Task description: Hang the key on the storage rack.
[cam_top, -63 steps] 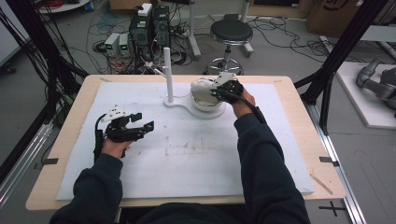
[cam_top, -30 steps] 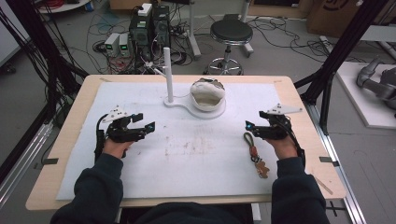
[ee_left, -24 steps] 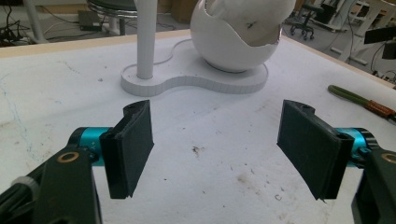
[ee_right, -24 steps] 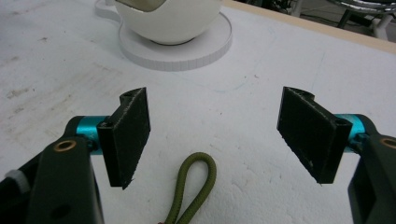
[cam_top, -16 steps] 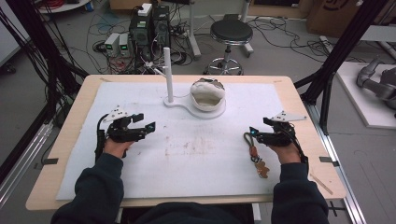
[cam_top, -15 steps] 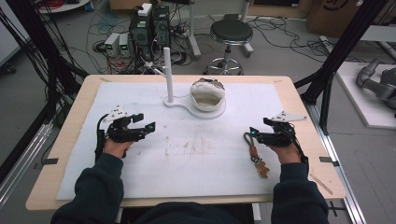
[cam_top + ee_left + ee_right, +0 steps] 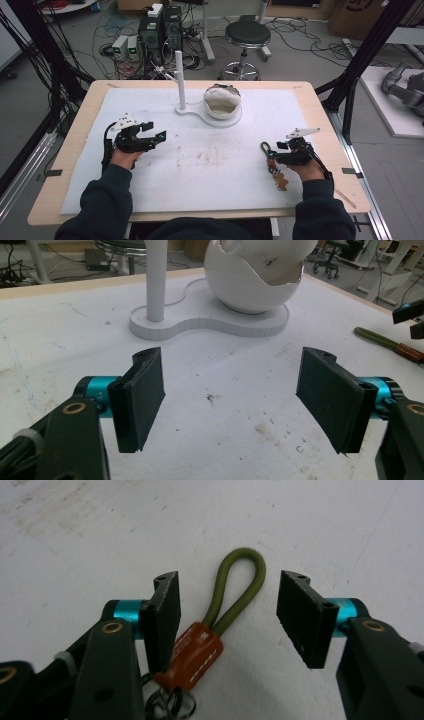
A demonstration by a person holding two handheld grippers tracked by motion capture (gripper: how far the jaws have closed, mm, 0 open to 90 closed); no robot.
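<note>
Surface (image 7: 150, 200) under white padding is seen from the high view, with things laid out from nine o'clock to three o'clock. At about nine o'clock the left gripper (image 7: 155, 136) is held just above the padding; in the left gripper view its jaws are spread wide with nothing between them, and it is aimed toward the stand. That white stand (image 7: 200, 109), at about twelve o'clock, carries an upright post (image 7: 179, 75) and, just beside it, a cracked-egg-shaped bowl (image 7: 223, 100). At about three o'clock the right gripper (image 7: 278, 150) is set low over the keychain (image 7: 272, 167), which lies flat on the padding, well apart from the stand.

Compared with two seconds ago, when the right gripper was up at the bowl, a large change is noted: the right hand has been brought back to the near right edge, and the keychain, not seen on the padding then, now lies there. Over the last half second almost nothing has moved. In the right gripper view the jaws are parted, the olive cord loop (image 7: 240, 587) and orange tab (image 7: 195, 655) lying between them, with the left jaw just beside the tab and metal rings (image 7: 167, 705) below. It is judged that a grasp on the cord is being lined up, not yet closed.
</note>
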